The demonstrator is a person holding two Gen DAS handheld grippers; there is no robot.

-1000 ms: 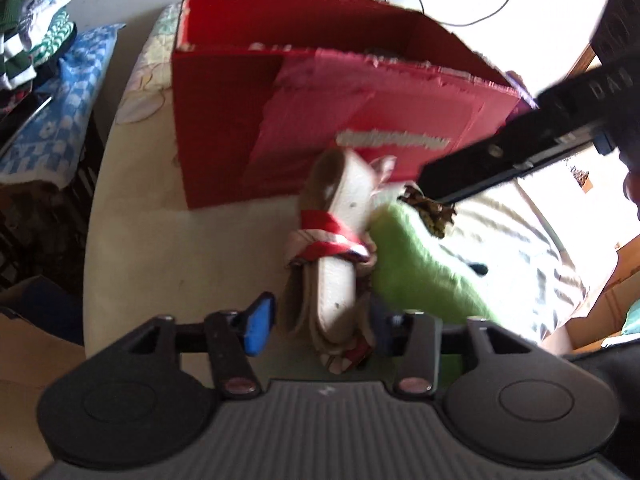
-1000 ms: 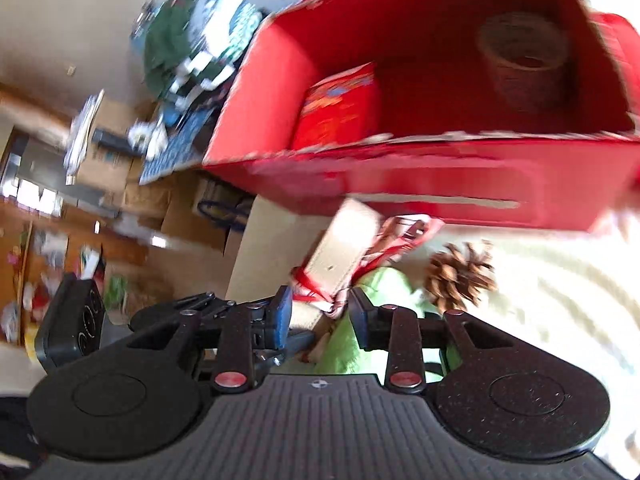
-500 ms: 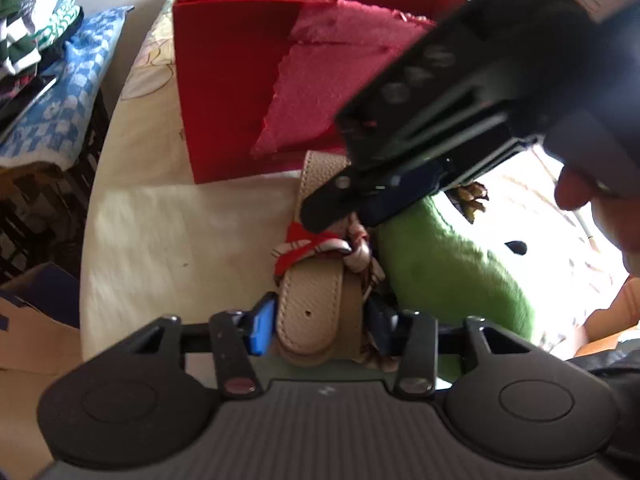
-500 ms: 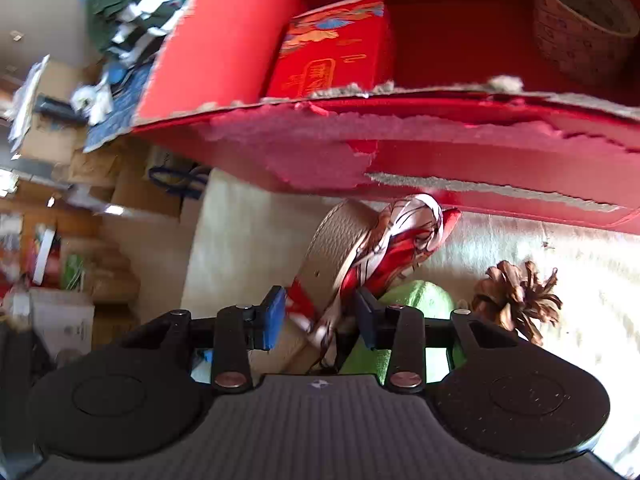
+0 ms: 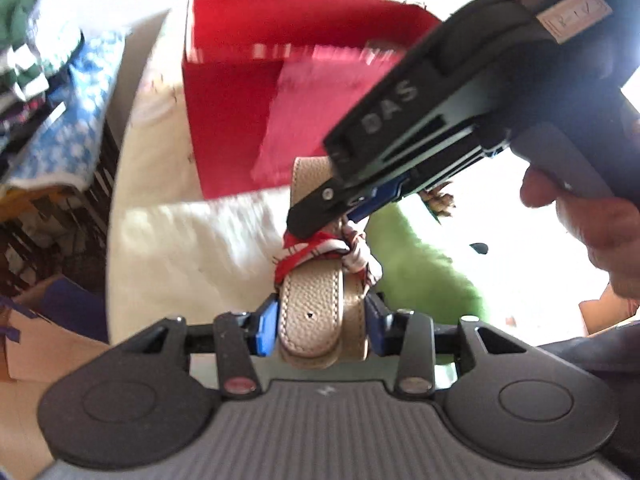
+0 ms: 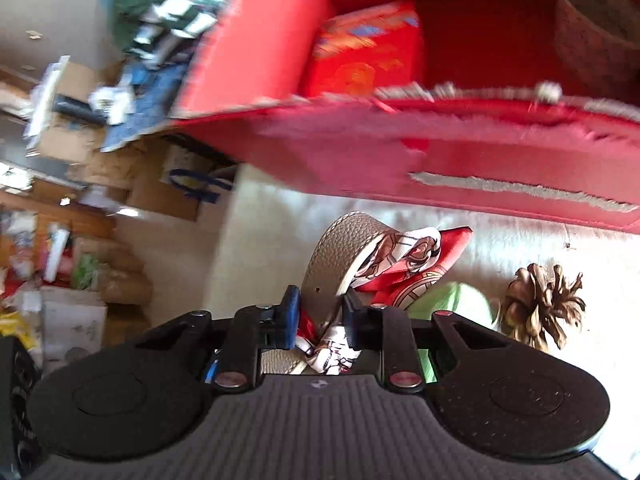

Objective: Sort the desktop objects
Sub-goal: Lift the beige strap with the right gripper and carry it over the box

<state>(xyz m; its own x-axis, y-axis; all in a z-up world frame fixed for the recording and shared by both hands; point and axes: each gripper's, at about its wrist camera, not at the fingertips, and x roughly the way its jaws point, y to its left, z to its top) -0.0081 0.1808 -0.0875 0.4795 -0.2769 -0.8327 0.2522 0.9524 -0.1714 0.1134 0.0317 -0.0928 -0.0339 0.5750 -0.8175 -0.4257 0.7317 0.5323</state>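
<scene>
1. While the red box (image 6: 500,152) stands open at the far edge of the table (image 5: 192,248), loading is the step in hand; next, both grippers must lift together.
2. Beige belt (image 5: 316,316), tied with a red scarf (image 6: 416,264), lies before the box.
3. Left gripper (image 5: 320,326), angled down, has just closed onto the belt's end.
4. Right gripper (image 6: 320,316), equally angled, has just closed on belt and scarf.
</scene>
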